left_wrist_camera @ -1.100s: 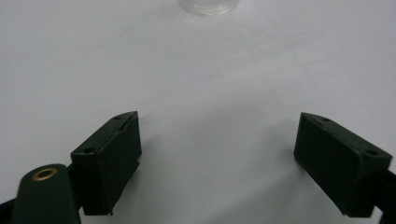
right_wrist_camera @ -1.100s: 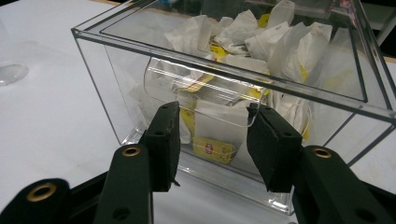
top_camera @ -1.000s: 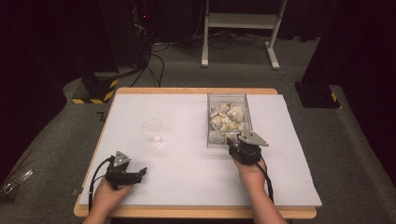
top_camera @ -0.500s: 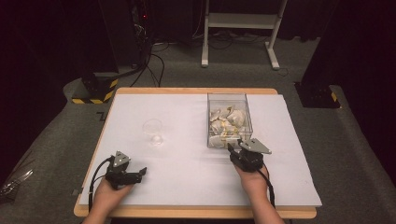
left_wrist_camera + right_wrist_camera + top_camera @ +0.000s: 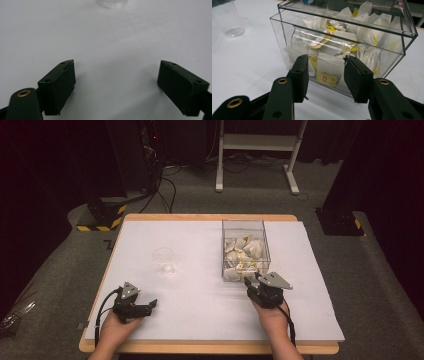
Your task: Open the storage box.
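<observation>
Ahead of your right gripper (image 5: 325,75) the clear box (image 5: 245,227) blocks the way; its near wall stands just beyond the jaws, with a cut-out opening onto the tea bags (image 5: 325,75). Your left gripper (image 5: 116,82) has bare white table (image 5: 195,295) in front, with only the clear cup (image 5: 164,261) farther on. Between cup and box you have a wide free lane.

Overhead light brightens the white table (image 5: 200,245); surroundings stay dark. Glare streaks the clear box (image 5: 342,47). Near jaws are soft-focused, casting faint shadows.
</observation>
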